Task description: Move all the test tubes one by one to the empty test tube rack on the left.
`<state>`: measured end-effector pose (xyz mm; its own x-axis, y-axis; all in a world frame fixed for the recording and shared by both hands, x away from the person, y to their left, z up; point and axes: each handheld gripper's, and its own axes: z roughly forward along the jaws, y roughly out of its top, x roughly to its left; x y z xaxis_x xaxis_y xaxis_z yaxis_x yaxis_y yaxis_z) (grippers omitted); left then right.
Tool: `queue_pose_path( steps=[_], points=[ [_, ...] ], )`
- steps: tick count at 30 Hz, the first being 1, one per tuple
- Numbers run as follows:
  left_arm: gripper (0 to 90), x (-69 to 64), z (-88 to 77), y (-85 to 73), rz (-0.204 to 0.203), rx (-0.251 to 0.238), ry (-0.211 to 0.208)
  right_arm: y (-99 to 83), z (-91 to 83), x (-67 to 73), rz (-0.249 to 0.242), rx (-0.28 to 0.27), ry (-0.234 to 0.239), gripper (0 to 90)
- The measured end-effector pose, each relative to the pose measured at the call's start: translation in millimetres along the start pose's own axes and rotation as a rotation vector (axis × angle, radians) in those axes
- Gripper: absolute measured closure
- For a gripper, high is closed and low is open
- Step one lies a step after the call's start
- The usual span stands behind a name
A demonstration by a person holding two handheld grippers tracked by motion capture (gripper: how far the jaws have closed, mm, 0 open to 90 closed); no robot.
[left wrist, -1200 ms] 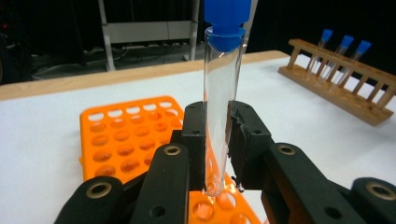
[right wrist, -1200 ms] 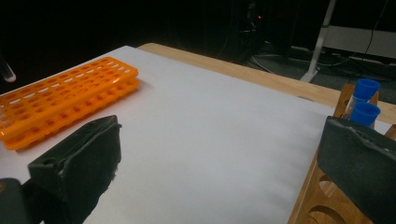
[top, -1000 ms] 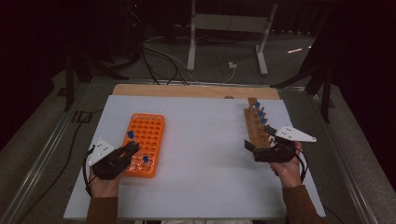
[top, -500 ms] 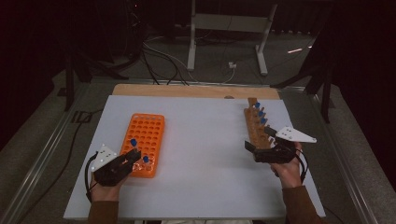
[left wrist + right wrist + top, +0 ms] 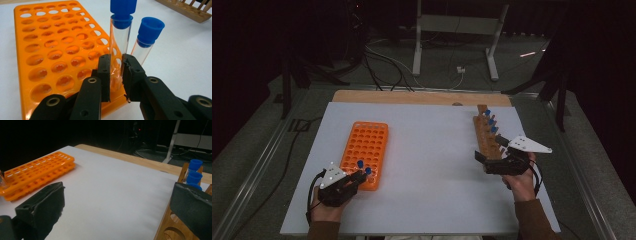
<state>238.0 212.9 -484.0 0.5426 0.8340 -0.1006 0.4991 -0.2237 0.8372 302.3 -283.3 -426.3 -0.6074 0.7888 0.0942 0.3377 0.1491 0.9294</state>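
My left gripper (image 5: 116,75) is shut on a clear test tube with a blue cap (image 5: 120,37), held upright over the near right corner of the orange rack (image 5: 50,50). The jaws hide the tube's lower end. A second blue-capped tube (image 5: 147,42) stands in the rack just beyond it. From above, the left gripper (image 5: 358,176) sits at the near end of the orange rack (image 5: 364,145). My right gripper (image 5: 484,164) stands open with nothing between its jaws, at the near end of the wooden rack (image 5: 484,137), which holds several blue-capped tubes (image 5: 491,122).
The white table top (image 5: 427,165) lies bare between the two racks. A wooden strip (image 5: 412,97) runs along its far edge. Beyond it are cables and a metal stand (image 5: 452,30) on the dark floor. In the right gripper view the wooden rack (image 5: 170,220) is close on the right.
My left gripper has come back toward the person and lower with the tube, to the rack's near corner. The right gripper has stayed still.
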Motion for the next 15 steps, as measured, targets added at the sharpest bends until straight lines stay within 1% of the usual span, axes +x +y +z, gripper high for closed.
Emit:
queue_pose_path(
  steps=[1, 2, 6, 8, 11, 15],
  points=[
    [78.5, -0.3, -0.3, -0.1, 0.006, 0.007, 0.005, -0.1, 0.0, -0.2, 0.001, -0.001, 0.0, 0.0],
    [78.5, -0.7, 0.4, -0.8, 0.016, 0.028, 0.016, -0.3, 0.0, -0.2, 0.002, -0.001, 0.0, 0.0],
    [78.5, -0.7, 0.9, -3.0, 0.018, 0.039, 0.016, -0.6, 0.8, 0.3, 0.001, 0.003, 0.002, 0.0],
    [78.5, -1.5, 2.5, -3.9, 0.031, 0.057, 0.022, -0.8, 1.5, 0.8, -0.001, 0.003, 0.003, 0.0],
    [78.5, -3.4, 3.2, -3.6, 0.05, 0.059, 0.028, -1.0, 2.4, 1.4, -0.002, 0.004, 0.005, 0.0],
    [78.4, -5.4, 4.1, -3.3, 0.063, 0.064, 0.034, -1.4, 2.9, 2.0, -0.004, 0.007, 0.005, 0.0]
  ],
)
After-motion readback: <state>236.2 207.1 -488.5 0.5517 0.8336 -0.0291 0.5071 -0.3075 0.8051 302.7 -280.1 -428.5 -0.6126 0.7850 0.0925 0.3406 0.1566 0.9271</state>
